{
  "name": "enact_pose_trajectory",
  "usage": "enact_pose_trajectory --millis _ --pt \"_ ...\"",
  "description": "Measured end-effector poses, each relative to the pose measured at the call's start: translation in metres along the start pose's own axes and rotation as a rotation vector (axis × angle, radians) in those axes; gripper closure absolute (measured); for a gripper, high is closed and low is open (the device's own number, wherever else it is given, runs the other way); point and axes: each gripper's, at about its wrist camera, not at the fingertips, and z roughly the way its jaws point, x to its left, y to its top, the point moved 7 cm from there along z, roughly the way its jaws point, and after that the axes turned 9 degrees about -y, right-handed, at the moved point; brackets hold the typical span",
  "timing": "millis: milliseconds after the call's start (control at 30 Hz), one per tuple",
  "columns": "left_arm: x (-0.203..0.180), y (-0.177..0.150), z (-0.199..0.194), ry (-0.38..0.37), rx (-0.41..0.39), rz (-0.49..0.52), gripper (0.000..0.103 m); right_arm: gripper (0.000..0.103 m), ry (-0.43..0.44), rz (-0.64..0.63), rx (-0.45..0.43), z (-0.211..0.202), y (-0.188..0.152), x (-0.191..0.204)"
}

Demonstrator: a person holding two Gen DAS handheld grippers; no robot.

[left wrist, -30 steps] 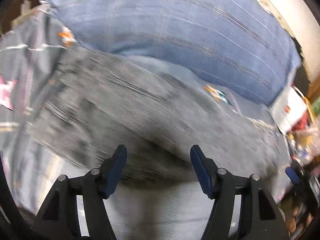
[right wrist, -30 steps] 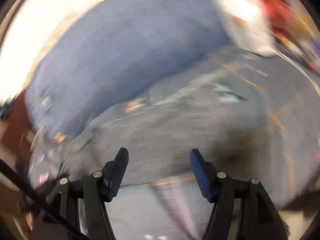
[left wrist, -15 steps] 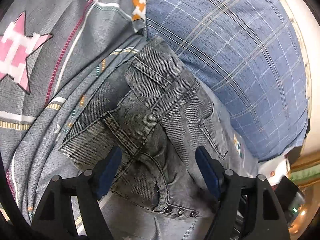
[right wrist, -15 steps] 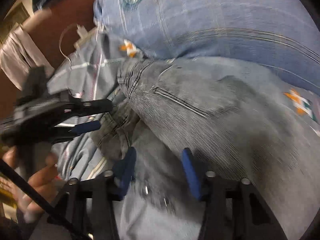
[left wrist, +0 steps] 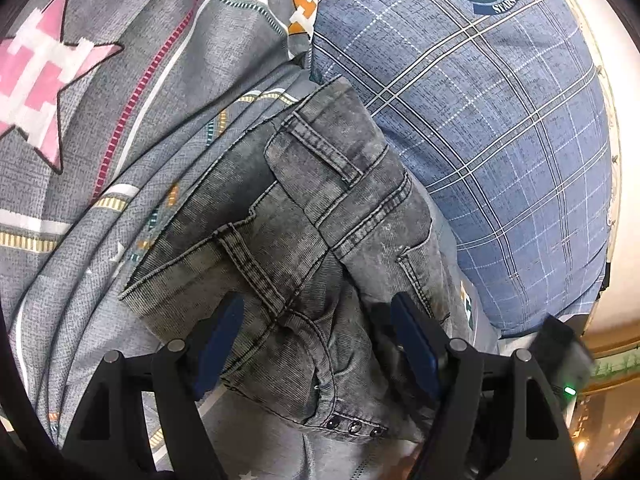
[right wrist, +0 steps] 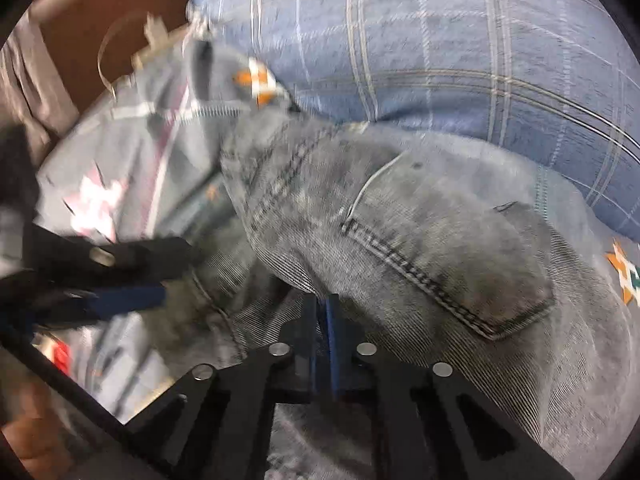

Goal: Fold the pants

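Star print (left wrist: 36, 76): pink and white pixel star on the grey bedsheet (left wrist: 120, 128), far left of the left wrist view.
Left hand-held gripper (left wrist: 320, 350): jaws spread wide, blue pads either side of the denim, holding nothing. Also seen at the left edge of the right wrist view, blurred.
Pants (left wrist: 296, 256): grey washed jeans, bunched and partly folded on the bed, lying on the bedsheet and touching the lower edge of the blue plaid pillow (left wrist: 480, 128). Belt loop, back pocket and a row of three rivets show.
Right hand-held gripper (right wrist: 322, 320): pads pressed together; a fold of denim near the pocket seam appears pinched between them, judged from the cloth running into the closed tips.
Step in hand (judgement): gathering the waist end to lay a fold; the fold is not yet flat.
How to do it well (judgement): close the left pads on the free edge near the leg hem; lift both ends level so the layers hang even; pull gently taut before laying down, as denim is stiff and holds creases; keep clear of the pillow so the cloth does not drag on it; seat seams on top of each other.
Risk (judgement): a shallow pinch on thick denim may slip.
Writing: round green crest on the pillow, banner below reads "STARS"; ring lettering too small to read. No brand legible on the pants.
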Motion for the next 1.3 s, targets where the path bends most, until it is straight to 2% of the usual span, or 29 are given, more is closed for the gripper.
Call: enact_pose_trajectory --millis 167,233,367,500,567,633,667,700,767,800,833,967,1033,1067,1200,1300 --pt "-0.007 -0.009 0.012 -0.041 0.041 0.024 0.028 0.101 0.097 0.062 -0.074 -0.038 -0.004 0.000" --pt "-0.005 -0.012 0.017 -0.057 0.049 0.007 0.028 0.101 0.092 0.068 -0.086 -0.044 -0.011 -0.002" --pt "-0.003 -0.008 0.017 -0.077 0.016 -0.012 0.028 0.102 0.161 0.091 -0.070 -0.048 -0.024 0.001" --pt "0.000 -0.004 0.015 -0.129 -0.002 -0.051 0.028 0.102 0.133 0.043 -0.065 -0.043 -0.040 0.012" --pt "0.003 -0.004 0.017 -0.104 -0.001 -0.054 0.028 0.101 0.078 0.003 -0.097 -0.044 -0.040 0.016" --pt "0.007 -0.003 0.014 -0.103 -0.016 -0.065 0.028 0.071 0.059 0.004 -0.092 -0.040 -0.033 0.017" --pt "0.009 -0.001 0.012 -0.108 -0.023 -0.071 0.028 0.037 0.068 0.002 -0.104 -0.039 -0.028 0.018" --pt "0.010 0.001 0.009 -0.111 -0.033 -0.078 0.028 0.027 0.074 -0.010 -0.116 -0.037 -0.023 0.021" --pt "0.014 0.004 0.006 -0.105 -0.047 -0.086 0.028 0.031 0.039 -0.056 -0.098 -0.026 -0.014 0.024" --pt "0.016 0.004 0.006 -0.104 -0.046 -0.090 0.028 0.044 0.032 -0.075 -0.075 -0.017 -0.010 0.025" --pt "0.017 0.004 0.007 -0.108 -0.041 -0.098 0.028 0.049 0.030 -0.094 -0.047 -0.008 -0.009 0.027" --pt "0.015 0.007 0.006 -0.115 -0.043 -0.091 0.028 0.052 -0.039 -0.172 -0.007 0.022 -0.007 0.028" --pt "0.012 0.008 0.004 -0.112 -0.049 -0.075 0.028 0.084 -0.037 -0.186 -0.023 0.022 -0.006 0.028" --pt "0.011 0.008 0.004 -0.107 -0.051 -0.068 0.028 0.092 -0.022 -0.179 -0.027 0.018 -0.004 0.027" --pt "0.010 0.006 0.010 -0.114 -0.032 -0.072 0.028 0.095 0.014 -0.131 -0.106 -0.014 0.005 0.026" --pt "0.007 0.004 0.014 -0.124 -0.024 -0.050 0.028 0.096 0.078 -0.091 -0.120 -0.034 0.002 0.026"
